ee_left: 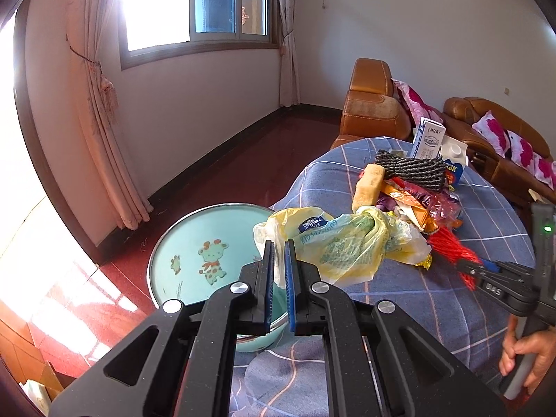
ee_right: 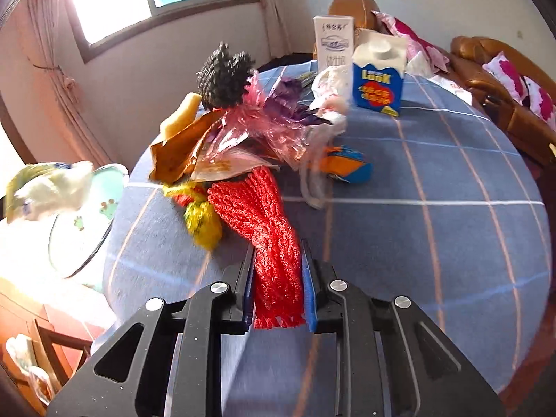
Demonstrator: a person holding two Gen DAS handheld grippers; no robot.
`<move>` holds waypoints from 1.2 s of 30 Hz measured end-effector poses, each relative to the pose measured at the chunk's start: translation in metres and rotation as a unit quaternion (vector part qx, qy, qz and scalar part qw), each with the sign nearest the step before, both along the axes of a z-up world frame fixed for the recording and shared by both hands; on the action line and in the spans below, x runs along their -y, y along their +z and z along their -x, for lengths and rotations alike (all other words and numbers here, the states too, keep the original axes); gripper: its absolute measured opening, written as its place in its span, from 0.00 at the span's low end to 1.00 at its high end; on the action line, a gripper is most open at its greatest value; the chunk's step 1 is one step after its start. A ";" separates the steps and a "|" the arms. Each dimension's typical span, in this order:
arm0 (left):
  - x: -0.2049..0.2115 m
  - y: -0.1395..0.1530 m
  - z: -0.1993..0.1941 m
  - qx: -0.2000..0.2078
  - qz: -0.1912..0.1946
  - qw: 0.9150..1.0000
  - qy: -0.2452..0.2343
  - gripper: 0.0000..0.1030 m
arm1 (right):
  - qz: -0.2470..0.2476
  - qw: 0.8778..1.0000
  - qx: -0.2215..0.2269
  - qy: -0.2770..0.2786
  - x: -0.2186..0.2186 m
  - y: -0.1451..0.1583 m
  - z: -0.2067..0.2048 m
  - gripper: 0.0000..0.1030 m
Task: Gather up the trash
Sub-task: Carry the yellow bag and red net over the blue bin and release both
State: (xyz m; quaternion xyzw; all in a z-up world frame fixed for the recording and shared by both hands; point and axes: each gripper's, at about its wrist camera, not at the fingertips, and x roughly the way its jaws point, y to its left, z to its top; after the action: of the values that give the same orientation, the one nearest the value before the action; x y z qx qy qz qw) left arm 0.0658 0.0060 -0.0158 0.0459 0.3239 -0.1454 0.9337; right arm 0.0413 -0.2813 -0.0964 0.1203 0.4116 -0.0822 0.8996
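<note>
Fingers point(ee_right: 307, 278) over blue checked tablecloth point(ee_right: 434, 180)

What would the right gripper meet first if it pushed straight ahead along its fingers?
The right gripper is shut on the red net, so more of that net comes first. Beyond it lies the trash pile, probably its orange wrapper and pink cellophane; depth is uncertain.

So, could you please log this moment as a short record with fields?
left gripper: shut on yellow plastic bag, held above basin rim
right gripper: shut on red mesh net
container: light green basin beside the table
surface: blue checked tablecloth
remaining pile: black mesh bundle, orange wrapper, pink cellophane
upright items: blue carton, white box
</note>
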 end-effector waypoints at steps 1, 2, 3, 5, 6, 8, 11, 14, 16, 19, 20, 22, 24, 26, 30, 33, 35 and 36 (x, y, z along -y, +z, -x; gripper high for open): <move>0.000 0.000 0.000 -0.001 0.000 1.000 0.000 0.06 | 0.002 1.000 0.003 -0.001 0.000 0.005 0.007 0.22; 0.000 0.000 0.002 -0.001 0.000 1.000 0.000 0.06 | 0.006 1.000 0.006 -0.003 -0.002 0.007 0.012 0.22; -0.001 -0.001 0.003 -0.002 -0.001 1.000 0.000 0.06 | 0.013 1.000 0.010 -0.006 -0.002 0.012 0.021 0.22; -0.001 -0.002 0.007 -0.002 -0.003 1.000 0.001 0.06 | 0.021 1.000 0.017 -0.012 -0.005 0.020 0.031 0.22; -0.002 -0.002 0.009 -0.001 -0.006 1.000 0.003 0.06 | 0.022 0.999 0.023 -0.013 -0.007 0.025 0.037 0.22; -0.004 -0.002 0.013 0.003 -0.013 1.000 0.009 0.06 | 0.028 0.999 0.035 -0.009 -0.016 0.033 0.043 0.22; -0.010 -0.001 0.018 0.006 -0.019 1.000 0.022 0.06 | 0.040 0.997 0.059 0.011 -0.034 0.047 0.045 0.22; -0.018 0.000 0.020 0.011 -0.030 0.999 0.040 0.06 | 0.040 0.996 0.072 0.036 -0.053 0.056 0.033 0.22; -0.025 0.001 0.019 0.013 -0.038 0.998 0.055 0.06 | 0.036 0.995 0.075 0.047 -0.065 0.059 0.023 0.22; -0.037 0.001 0.014 0.014 -0.048 0.996 0.080 0.06 | 0.026 0.994 0.076 0.069 -0.087 0.061 0.003 0.22; -0.041 0.000 0.013 0.015 -0.051 0.995 0.087 0.06 | 0.027 0.994 0.076 0.075 -0.092 0.062 -0.002 0.22; -0.050 -0.002 0.009 0.013 -0.055 0.993 0.101 0.06 | 0.033 0.992 0.077 0.090 -0.109 0.061 -0.015 0.22; -0.057 -0.004 0.005 0.011 -0.056 0.992 0.109 0.06 | 0.036 0.991 0.072 0.104 -0.125 0.057 -0.032 0.22; -0.063 -0.006 0.001 0.012 -0.062 0.991 0.119 0.06 | 0.035 0.991 0.066 0.114 -0.136 0.053 -0.046 0.22; -0.072 -0.013 -0.012 0.000 -0.067 0.989 0.134 0.06 | 0.033 0.989 0.054 0.136 -0.158 0.041 -0.076 0.22; -0.075 -0.018 -0.021 -0.007 -0.074 0.987 0.140 0.06 | 0.031 0.988 0.045 0.147 -0.170 0.035 -0.092 0.22; -0.076 -0.023 -0.029 -0.013 -0.077 0.987 0.140 0.06 | 0.030 0.987 0.036 0.155 -0.177 0.028 -0.103 0.22; -0.076 -0.025 -0.033 -0.017 -0.079 0.987 0.140 0.06 | 0.028 0.987 0.032 0.158 -0.181 0.026 -0.105 0.22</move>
State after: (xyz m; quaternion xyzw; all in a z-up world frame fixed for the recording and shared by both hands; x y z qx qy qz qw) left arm 0.0985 0.0816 -0.0410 0.0712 0.3536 0.0119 0.9326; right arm 0.1467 -0.1002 -0.0705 0.0312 0.3937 0.0531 0.9172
